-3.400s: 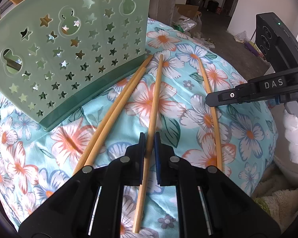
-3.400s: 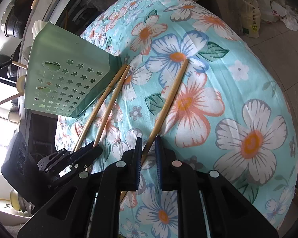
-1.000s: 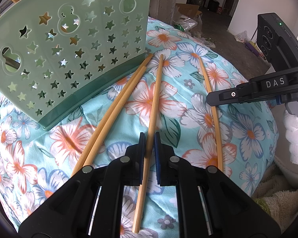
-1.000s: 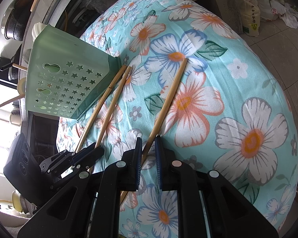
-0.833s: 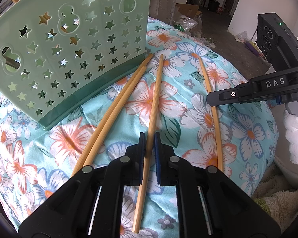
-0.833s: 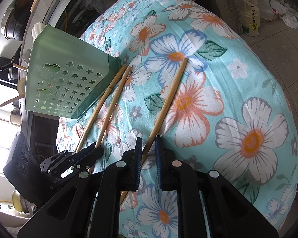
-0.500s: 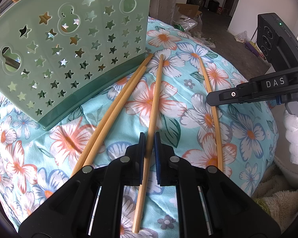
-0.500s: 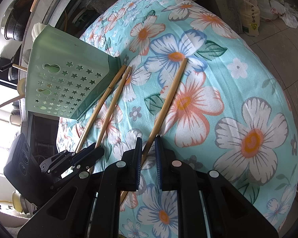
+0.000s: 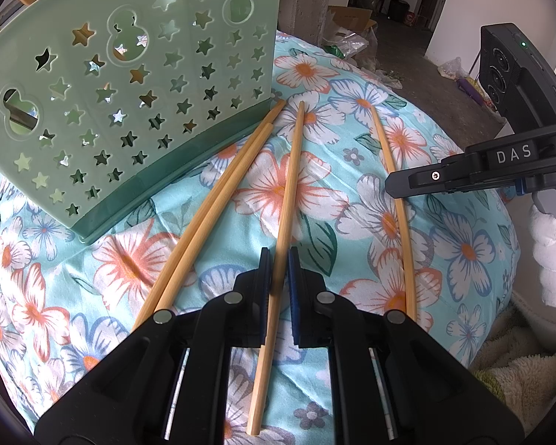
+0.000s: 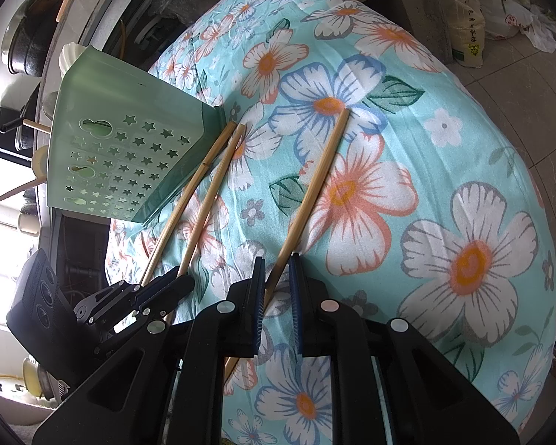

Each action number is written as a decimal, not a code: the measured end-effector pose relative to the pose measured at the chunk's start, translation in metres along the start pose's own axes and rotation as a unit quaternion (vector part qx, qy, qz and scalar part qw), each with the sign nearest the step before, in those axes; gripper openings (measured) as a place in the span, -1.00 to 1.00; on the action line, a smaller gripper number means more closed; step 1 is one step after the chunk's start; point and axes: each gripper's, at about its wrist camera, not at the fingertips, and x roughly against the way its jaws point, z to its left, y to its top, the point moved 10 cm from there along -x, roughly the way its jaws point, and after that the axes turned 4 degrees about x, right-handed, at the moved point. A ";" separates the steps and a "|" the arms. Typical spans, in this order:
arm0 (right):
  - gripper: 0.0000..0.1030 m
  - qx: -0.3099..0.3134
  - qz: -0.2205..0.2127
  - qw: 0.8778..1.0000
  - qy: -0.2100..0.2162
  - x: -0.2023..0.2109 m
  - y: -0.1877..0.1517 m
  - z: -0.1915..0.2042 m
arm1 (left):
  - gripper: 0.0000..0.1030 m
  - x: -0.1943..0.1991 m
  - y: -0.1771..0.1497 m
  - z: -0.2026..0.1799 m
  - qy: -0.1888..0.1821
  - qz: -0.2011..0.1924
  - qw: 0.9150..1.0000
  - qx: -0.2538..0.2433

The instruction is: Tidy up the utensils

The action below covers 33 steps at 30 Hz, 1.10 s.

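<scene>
Several bamboo chopsticks lie on a floral cloth. My left gripper (image 9: pixel 278 257) has its jaws narrowly around the middle chopstick (image 9: pixel 291 189), which still rests on the cloth. A pair of chopsticks (image 9: pixel 218 200) lies to its left, tips against the green holder (image 9: pixel 129 92). My right gripper (image 10: pixel 277 265) has its jaws narrowly around the rightmost chopstick (image 10: pixel 315 181), which also shows in the left wrist view (image 9: pixel 396 193). The right gripper appears in the left view (image 9: pixel 415 181), the left gripper in the right view (image 10: pixel 174 283).
The green perforated holder (image 10: pixel 129 163) stands at the cloth's far left. The floral cloth (image 9: pixel 352 215) covers a rounded table that drops off at the edges. Cluttered floor and bags (image 10: pixel 467 11) lie beyond. A fluffy white textile (image 9: pixel 530 382) is at the lower right.
</scene>
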 end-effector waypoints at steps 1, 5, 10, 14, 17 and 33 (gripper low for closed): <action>-0.75 0.000 0.000 1.000 0.000 0.000 0.000 0.000 | -0.84 0.000 0.000 0.000 0.000 0.000 1.000 0.000; -0.75 0.000 -0.001 1.000 0.000 0.001 0.000 0.000 | -0.84 0.000 0.000 0.000 0.000 -0.001 1.000 0.000; -0.75 0.003 -0.002 1.000 -0.002 0.002 -0.002 0.001 | -0.87 0.002 -0.003 -0.001 0.001 0.000 1.000 -0.002; -0.75 0.002 0.001 1.000 -0.002 0.003 -0.006 0.002 | -0.89 0.008 -0.016 -0.003 -0.007 0.014 1.000 -0.001; -0.75 0.000 0.005 1.000 0.000 0.006 -0.011 0.001 | -0.89 0.015 -0.025 -0.004 -0.016 0.025 1.000 0.000; -0.44 -0.010 -0.015 1.000 -0.011 0.013 0.010 -0.011 | -0.61 0.016 0.017 -0.005 -0.019 -0.005 1.000 -0.007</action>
